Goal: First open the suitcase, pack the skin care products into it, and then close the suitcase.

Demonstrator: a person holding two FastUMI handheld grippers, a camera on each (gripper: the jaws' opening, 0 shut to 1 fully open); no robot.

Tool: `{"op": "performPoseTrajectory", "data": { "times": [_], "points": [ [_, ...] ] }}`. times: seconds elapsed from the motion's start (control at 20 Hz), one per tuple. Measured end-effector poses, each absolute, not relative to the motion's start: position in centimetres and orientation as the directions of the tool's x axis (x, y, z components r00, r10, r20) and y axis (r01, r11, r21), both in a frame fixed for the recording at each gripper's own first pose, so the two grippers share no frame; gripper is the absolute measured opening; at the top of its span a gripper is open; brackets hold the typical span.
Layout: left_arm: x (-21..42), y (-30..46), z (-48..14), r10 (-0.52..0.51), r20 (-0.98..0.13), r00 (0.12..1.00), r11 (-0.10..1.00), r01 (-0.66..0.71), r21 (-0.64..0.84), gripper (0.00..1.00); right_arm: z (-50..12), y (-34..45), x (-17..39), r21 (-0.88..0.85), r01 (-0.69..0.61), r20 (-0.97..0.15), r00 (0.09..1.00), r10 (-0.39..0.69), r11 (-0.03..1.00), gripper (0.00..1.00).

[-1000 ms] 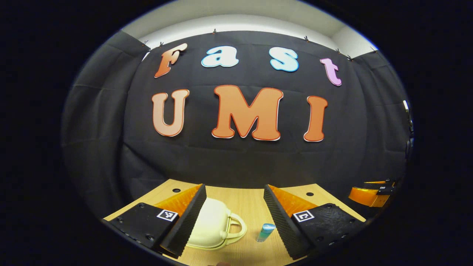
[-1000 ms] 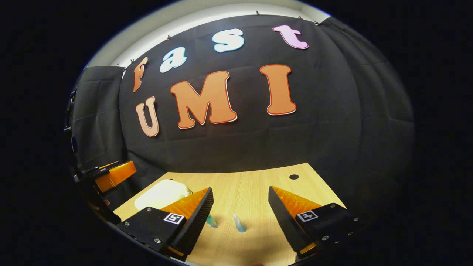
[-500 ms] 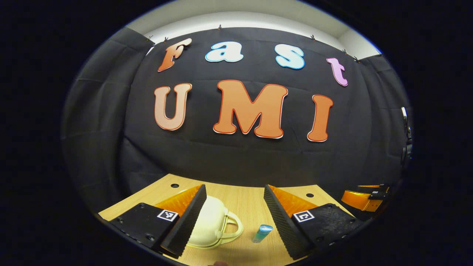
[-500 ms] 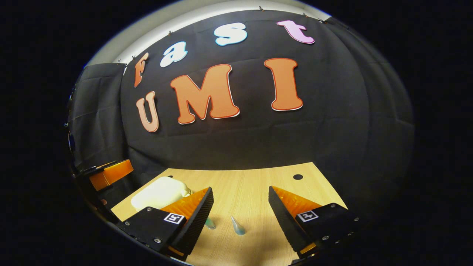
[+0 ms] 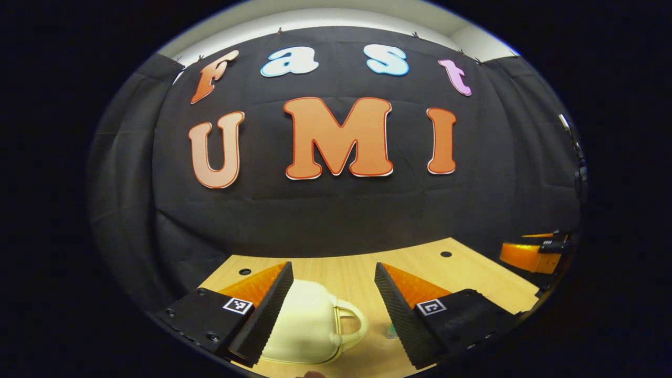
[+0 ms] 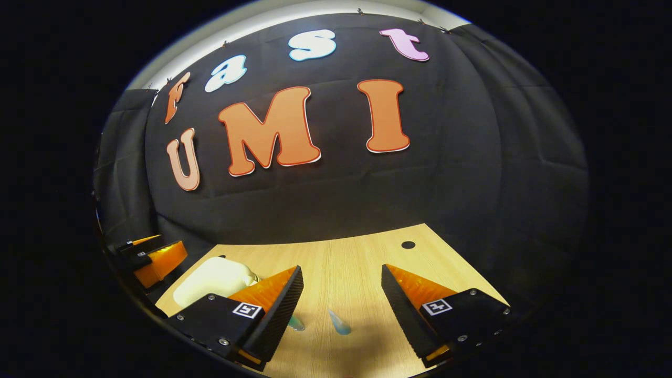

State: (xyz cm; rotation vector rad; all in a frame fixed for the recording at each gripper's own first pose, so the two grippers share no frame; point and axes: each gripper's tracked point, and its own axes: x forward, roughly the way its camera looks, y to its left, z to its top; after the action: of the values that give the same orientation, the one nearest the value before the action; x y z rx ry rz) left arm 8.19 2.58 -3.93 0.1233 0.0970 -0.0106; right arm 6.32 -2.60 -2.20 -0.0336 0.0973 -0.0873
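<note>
Two grippers hover over the wooden table (image 6: pixel 362 262), both spread wide with nothing between their fingers. In the left gripper view the left gripper (image 5: pixel 332 304) frames the cream suitcase (image 5: pixel 310 328), which lies shut on the table with its handle (image 5: pixel 350 323) turned toward a small blue skin care tube (image 5: pixel 390 331). In the right gripper view the right gripper (image 6: pixel 340 310) frames a second blue tube (image 6: pixel 339 323), well to the right of the suitcase (image 6: pixel 212 275); the left gripper (image 6: pixel 155 257) shows beyond the suitcase.

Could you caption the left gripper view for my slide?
Open left gripper poised over a closed cream suitcase on a wooden table.
</note>
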Motion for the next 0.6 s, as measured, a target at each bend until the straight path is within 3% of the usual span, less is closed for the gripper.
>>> {"op": "performPoseTrajectory", "data": {
  "times": [0.35,0.6],
  "points": [
    [9.7,3.1,-10.9,0.079,-0.217,0.973,0.924,0.010,0.381,0.98,-4.1,-5.3,6.2,-0.029,0.148,-0.150,0.977,-0.150,0.989,0.95],
    [9.5,1.0,-17.7,0.075,-0.332,0.940,0.810,0.137,0.570,0.98,-5.4,-8.0,5.8,-0.013,0.183,-0.193,0.964,-0.182,0.983,0.95]
  ]
}}
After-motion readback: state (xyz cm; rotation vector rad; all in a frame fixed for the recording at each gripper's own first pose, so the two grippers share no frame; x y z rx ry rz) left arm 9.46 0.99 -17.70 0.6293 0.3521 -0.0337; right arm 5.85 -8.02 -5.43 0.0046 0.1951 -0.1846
